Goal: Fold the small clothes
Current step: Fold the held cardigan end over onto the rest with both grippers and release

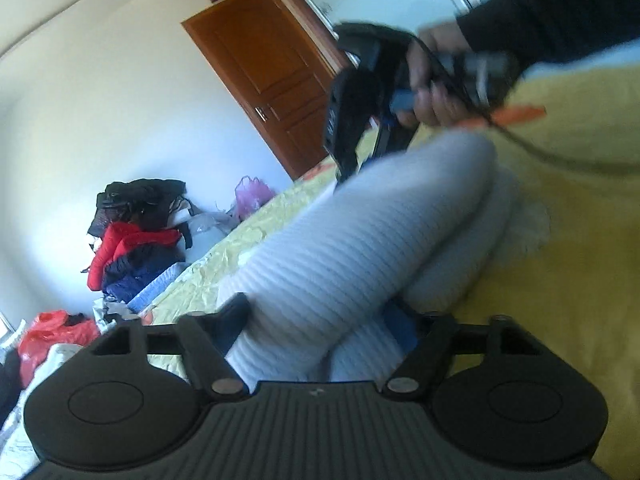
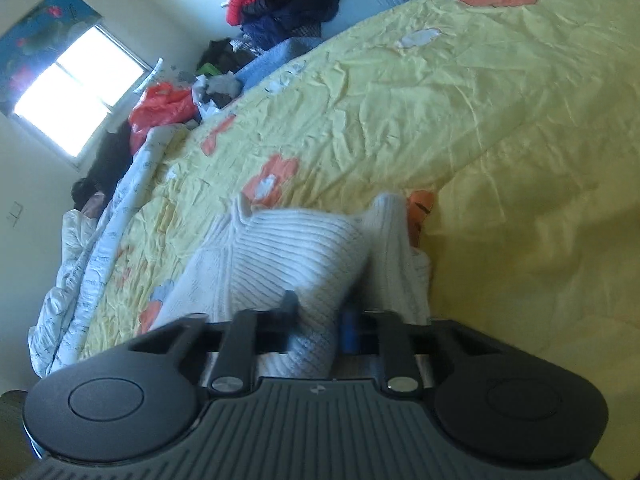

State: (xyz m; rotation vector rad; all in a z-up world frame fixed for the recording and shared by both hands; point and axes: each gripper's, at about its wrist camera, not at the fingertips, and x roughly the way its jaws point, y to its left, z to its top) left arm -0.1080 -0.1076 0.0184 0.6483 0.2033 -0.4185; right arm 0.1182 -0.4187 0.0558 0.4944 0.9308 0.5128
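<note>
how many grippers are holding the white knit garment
2. The left gripper clamps the white ribbed garment at its near end; the right gripper pinches its far end, above the yellow bedspread.

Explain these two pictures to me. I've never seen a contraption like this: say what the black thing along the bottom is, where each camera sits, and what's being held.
No robot here: a person holds a hand-held claw in each hand, with a camera on each looking forward along its fingers. The black shape at the bottom is the tool's own body.

The left camera shows the left claw closed on a white ribbed garment, and farther off the person's hand gripping the other tool. The right camera shows the right claw pinching the same white knit. It lies on a yellow flowered bedspread. A clothes pile lies beyond the bed.
</note>
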